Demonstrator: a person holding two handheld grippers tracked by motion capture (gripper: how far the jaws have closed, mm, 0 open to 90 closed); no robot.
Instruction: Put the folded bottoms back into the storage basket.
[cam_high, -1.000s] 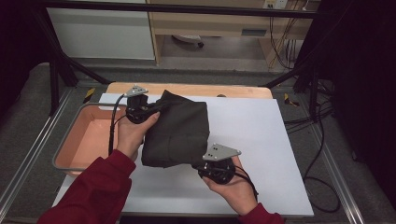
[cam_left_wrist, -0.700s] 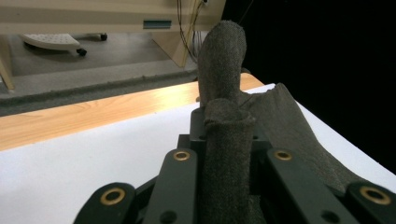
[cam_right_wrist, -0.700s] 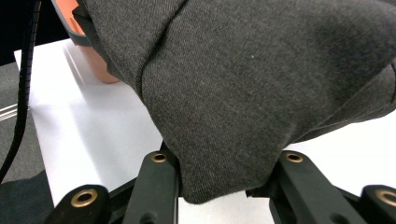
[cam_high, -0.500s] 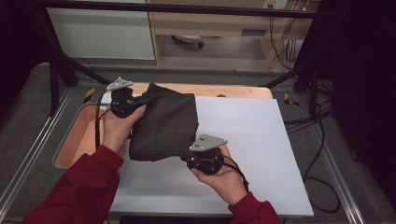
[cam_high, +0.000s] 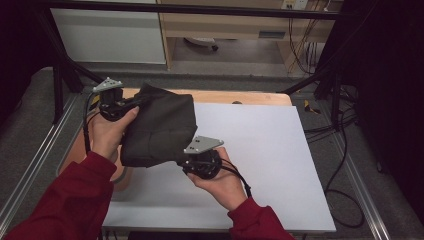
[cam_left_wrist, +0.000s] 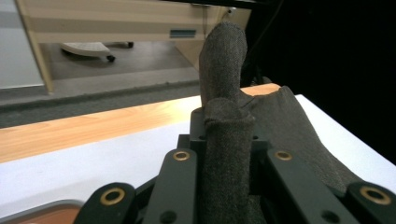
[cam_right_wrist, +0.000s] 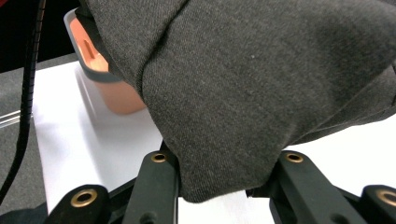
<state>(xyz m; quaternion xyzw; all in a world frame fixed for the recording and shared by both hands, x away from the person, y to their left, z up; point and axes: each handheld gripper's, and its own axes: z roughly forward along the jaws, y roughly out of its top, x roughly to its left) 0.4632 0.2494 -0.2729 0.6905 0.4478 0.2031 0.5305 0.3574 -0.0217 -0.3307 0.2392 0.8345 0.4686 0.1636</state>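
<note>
We are carrying the dark folded cloth (cam_high: 159, 125) above the orange tray (cam_high: 75, 152), our left gripper (cam_high: 131, 103) and right gripper (cam_high: 186, 160) each clamping an edge of it. Next we are likely lowering it level into the tray, keeping both grips tight.

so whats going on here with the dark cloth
A person holds a folded dark grey cloth up off the white table with two handheld grippers. The left gripper is clamped on its far corner and the right gripper grips its near edge. The cloth hangs over the table's left side, partly above an orange tray there.
</note>
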